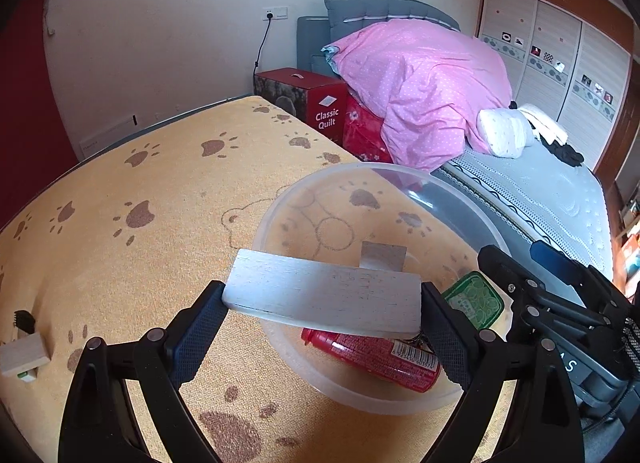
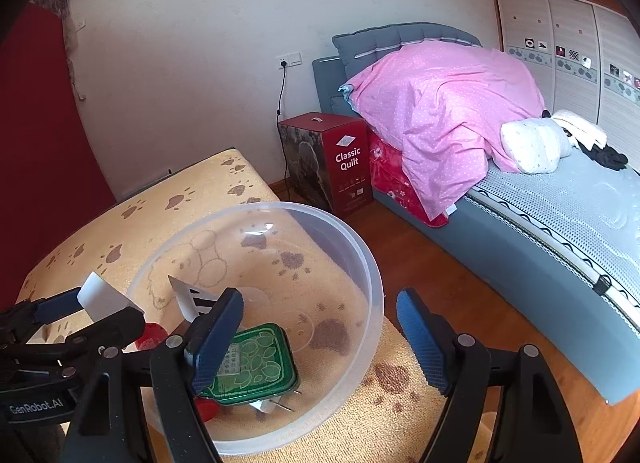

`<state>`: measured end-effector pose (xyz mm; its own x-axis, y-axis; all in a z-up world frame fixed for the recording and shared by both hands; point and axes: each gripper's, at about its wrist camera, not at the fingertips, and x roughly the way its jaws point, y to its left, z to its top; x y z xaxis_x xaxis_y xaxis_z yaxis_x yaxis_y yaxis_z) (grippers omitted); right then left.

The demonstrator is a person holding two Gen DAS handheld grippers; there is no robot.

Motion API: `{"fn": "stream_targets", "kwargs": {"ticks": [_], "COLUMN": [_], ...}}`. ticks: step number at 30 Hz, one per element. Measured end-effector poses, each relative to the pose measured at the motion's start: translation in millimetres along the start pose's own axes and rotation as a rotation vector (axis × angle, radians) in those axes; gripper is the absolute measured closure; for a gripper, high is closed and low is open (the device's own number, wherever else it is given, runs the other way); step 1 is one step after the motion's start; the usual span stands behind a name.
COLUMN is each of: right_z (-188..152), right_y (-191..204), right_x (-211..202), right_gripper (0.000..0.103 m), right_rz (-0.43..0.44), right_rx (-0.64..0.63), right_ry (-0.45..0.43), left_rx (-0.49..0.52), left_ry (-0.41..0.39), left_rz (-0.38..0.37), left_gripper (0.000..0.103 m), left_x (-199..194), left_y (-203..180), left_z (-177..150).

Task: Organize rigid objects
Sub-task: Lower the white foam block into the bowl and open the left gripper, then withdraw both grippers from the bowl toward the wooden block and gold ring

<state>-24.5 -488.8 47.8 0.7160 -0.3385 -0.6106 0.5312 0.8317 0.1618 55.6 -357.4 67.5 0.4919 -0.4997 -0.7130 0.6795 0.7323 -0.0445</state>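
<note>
— Blocks first: at far left of the left wrist view a small wooden block (image 1: 25,355) lies on the paw-print cover (image 1: 132,263), well apart from the clear plastic bowl (image 1: 276,199).

— And the left gripper (image 1: 322,305)?

— Clamped end to end on a white wooden plank (image 1: 320,297), held above the bowl's near rim. Under it, inside the bowl, lie a red can (image 1: 376,357) and a green tin (image 1: 476,297).

— Further right?

— The right gripper (image 2: 320,339) hangs with jaws spread and nothing between them, one finger over the bowl, the other outside its rim. The bed (image 2: 560,223) with its pink quilt (image 2: 440,111) stands beyond.
</note>
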Motion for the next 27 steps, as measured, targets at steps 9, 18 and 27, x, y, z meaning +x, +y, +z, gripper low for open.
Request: {"fn": "stream_targets", "kwargs": {"ticks": [9,18,27], "right_z": [-2.0,-4.2,-3.0], "right_y": [-4.6,-9.2,-10.6], "right_x": [2.9,9.3,5.9], "right_gripper": [0.02,0.02,0.019], "right_rz": [-0.02,-0.022,-0.01], "right_rx": [0.011,0.025,0.039], "right_ry": [0.012,0.031,0.03], "left_rx": [-0.033,-0.054,-0.074], "left_ry": [-0.003,-0.011,-0.007], "left_rz": [-0.031,-0.006,0.03], "left_gripper": [0.008,0.008,0.008], "left_x": [11.5,10.3,8.0], "left_y": [-0.2,14.6,30.7], "left_z": [1.9,0.9,-1.1]}}
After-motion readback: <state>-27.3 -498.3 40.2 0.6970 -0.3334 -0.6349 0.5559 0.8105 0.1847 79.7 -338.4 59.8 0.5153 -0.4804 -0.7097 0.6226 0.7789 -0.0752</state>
